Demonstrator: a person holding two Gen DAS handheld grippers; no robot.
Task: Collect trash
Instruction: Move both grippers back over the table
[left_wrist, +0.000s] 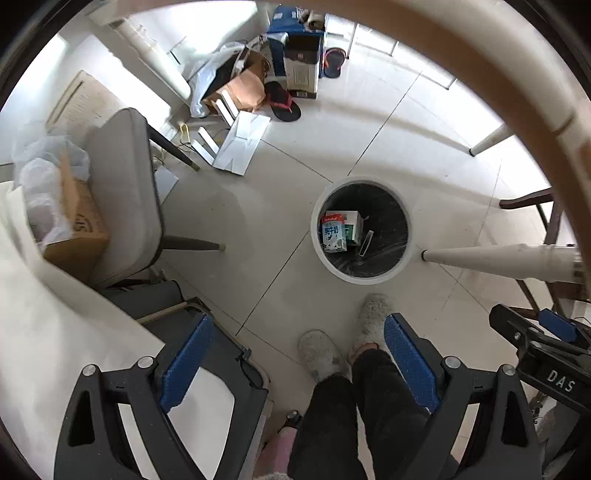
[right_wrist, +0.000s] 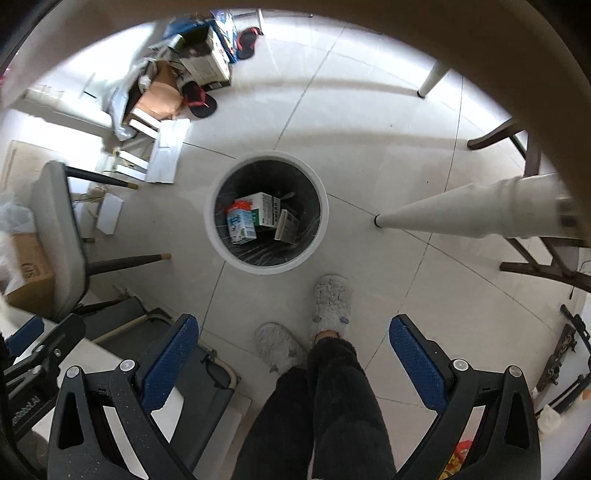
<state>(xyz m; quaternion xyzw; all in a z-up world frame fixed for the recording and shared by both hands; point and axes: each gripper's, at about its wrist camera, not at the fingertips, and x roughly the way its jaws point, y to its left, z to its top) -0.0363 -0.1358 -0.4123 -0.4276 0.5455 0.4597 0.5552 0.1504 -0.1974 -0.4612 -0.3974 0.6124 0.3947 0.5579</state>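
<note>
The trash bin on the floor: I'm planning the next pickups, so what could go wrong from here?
1. Both claws, the left claw and the right claw, are open and empty, high above the trash bin; a drop from this height could miss its opening.
2. The slippered feet stand right beside the bin and might knock it.
3. The table leg ends close to the rim and could snag a swinging claw.
</note>
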